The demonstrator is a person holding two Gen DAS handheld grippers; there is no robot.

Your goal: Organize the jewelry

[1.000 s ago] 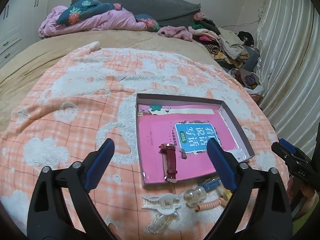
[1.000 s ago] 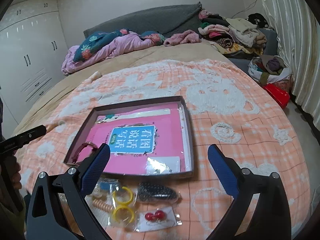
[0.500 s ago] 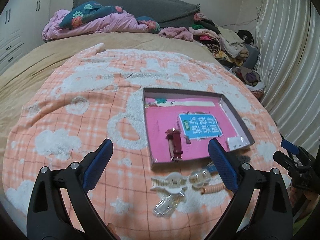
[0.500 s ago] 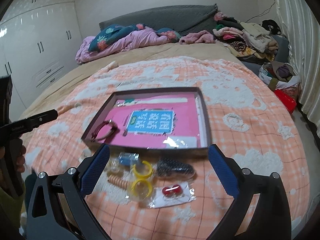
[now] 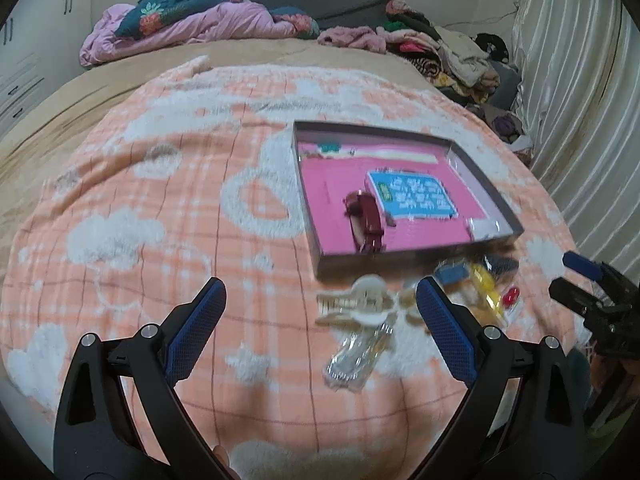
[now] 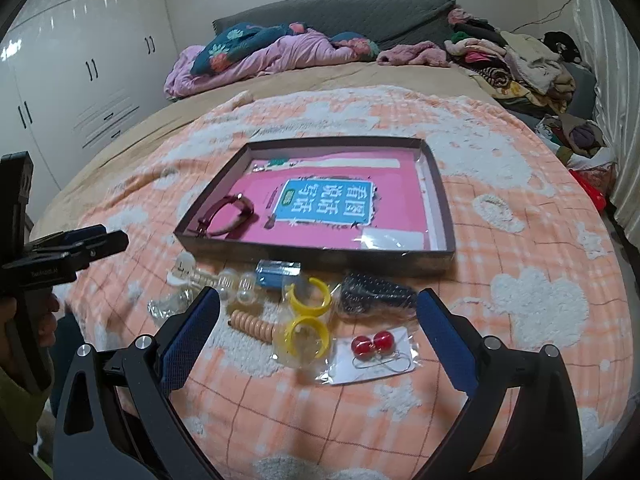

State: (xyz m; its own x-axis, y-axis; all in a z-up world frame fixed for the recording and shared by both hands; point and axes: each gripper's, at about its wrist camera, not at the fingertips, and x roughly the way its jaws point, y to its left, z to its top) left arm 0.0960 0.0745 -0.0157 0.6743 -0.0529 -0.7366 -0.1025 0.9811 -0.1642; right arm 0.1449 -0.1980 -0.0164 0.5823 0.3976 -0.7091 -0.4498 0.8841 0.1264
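Backing off from the tray, both grippers empty

Pulling away, the left gripper (image 5: 320,304) hangs wide open at lower centre of the left view; the shallow dark cardboard tray (image 5: 496,200) with the dark red strap watch (image 5: 366,220) now sits farther off, right of centre

Right view: the right gripper (image 6: 318,312) gapes over loose yellow plastic rings (image 6: 308,320) and red bead earrings (image 6: 370,342) at lower centre, likely next

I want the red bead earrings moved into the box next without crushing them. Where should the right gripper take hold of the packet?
Probably the clear plastic packet's near edge, below the two round red beads and wire hooks. It lies flat on the orange checked blanket, so the open right gripper would best come from above and from the near side, pinching bare film and card rather than beads.
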